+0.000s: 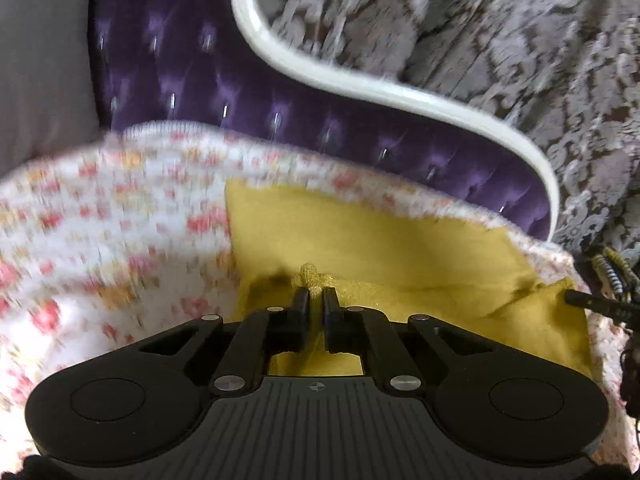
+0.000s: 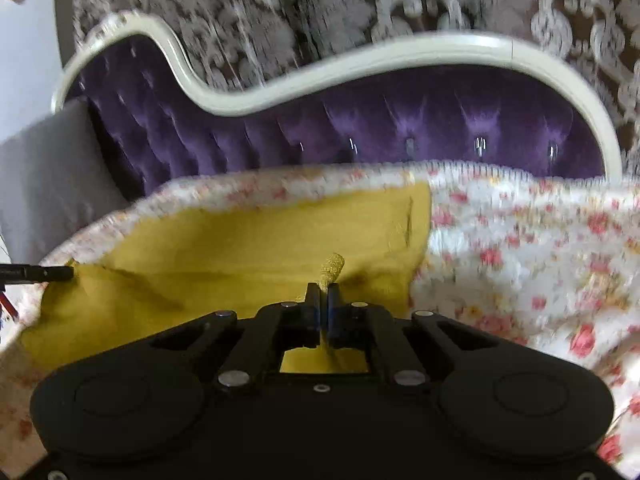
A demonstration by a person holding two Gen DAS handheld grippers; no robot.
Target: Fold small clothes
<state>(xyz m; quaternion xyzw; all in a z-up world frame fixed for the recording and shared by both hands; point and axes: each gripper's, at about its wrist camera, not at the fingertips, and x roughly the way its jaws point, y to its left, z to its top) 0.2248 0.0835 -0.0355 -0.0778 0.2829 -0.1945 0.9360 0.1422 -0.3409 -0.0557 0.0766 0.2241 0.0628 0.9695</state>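
Observation:
A small yellow garment (image 1: 360,232) lies on a floral blanket (image 1: 100,240). My left gripper (image 1: 315,294) is shut on a gold mesh strap (image 1: 310,276) at the garment's near edge. At the right edge of the left wrist view, the black tip of the other gripper (image 1: 588,302) meets the cloth's far corner. In the right wrist view the same yellow garment (image 2: 240,240) stretches off to the left. My right gripper (image 2: 322,290) is shut on a second gold strap (image 2: 333,267), which sticks up past the fingers. The left gripper's tip (image 2: 40,272) shows at the left.
The floral blanket (image 2: 520,248) covers a seat in front of a purple tufted backrest (image 2: 360,120) with a curved white frame (image 2: 440,50). A grey cushion (image 2: 44,176) leans at the left. Patterned grey wallpaper (image 1: 520,40) is behind. Both views are blurred.

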